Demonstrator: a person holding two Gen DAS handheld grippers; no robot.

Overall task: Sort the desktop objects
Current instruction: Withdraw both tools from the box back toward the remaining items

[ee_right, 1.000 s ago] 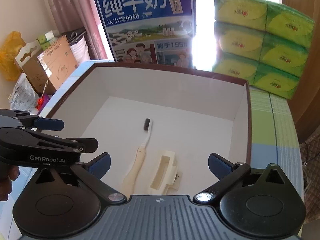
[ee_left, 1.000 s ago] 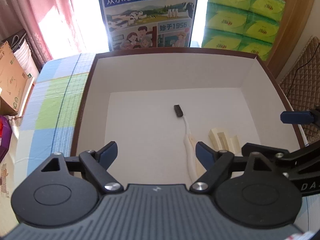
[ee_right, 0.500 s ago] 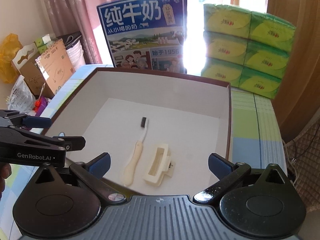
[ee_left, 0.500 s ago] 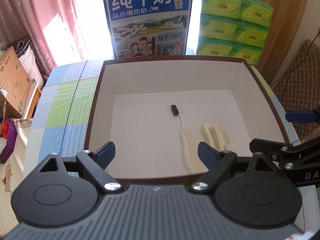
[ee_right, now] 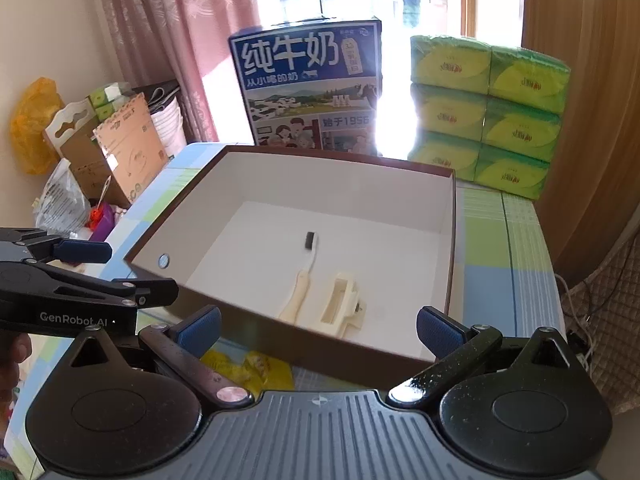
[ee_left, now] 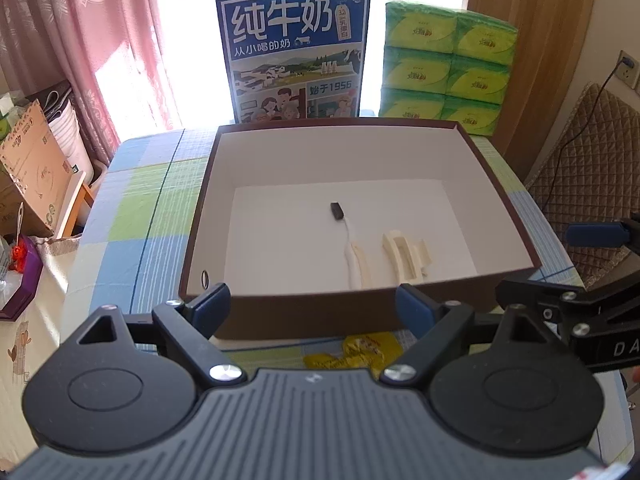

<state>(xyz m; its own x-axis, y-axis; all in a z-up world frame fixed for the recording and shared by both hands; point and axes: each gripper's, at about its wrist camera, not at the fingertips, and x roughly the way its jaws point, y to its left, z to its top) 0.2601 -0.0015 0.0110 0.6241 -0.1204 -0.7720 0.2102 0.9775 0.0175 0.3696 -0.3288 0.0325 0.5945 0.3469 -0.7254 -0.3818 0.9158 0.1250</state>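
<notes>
A brown box with a white inside (ee_left: 500, 200) (ee_right: 450, 240) stands on the checked tablecloth. In it lie a cream toothbrush with a dark head (ee_left: 354, 254) (ee_right: 302, 284) and a cream hair clip (ee_left: 404, 256) (ee_right: 338, 302), side by side. A yellow packet (ee_left: 356, 354) (ee_right: 248, 368) lies on the cloth just in front of the box. My left gripper (ee_left: 312, 310) is open and empty, above the box's near wall. My right gripper (ee_right: 318, 330) is open and empty too, over the same wall. Each gripper shows at the edge of the other's view.
A blue milk carton (ee_left: 294, 52) and stacked green tissue packs (ee_left: 444, 68) stand behind the box. Cardboard boxes and bags (ee_right: 112, 152) crowd the left beside the pink curtain. A quilted chair with a cable (ee_left: 584, 176) is at the right.
Both grippers have drawn back and upward from over the box. The box's near wall and the yellow packet in front of it have come into view. Jaws stay open.
</notes>
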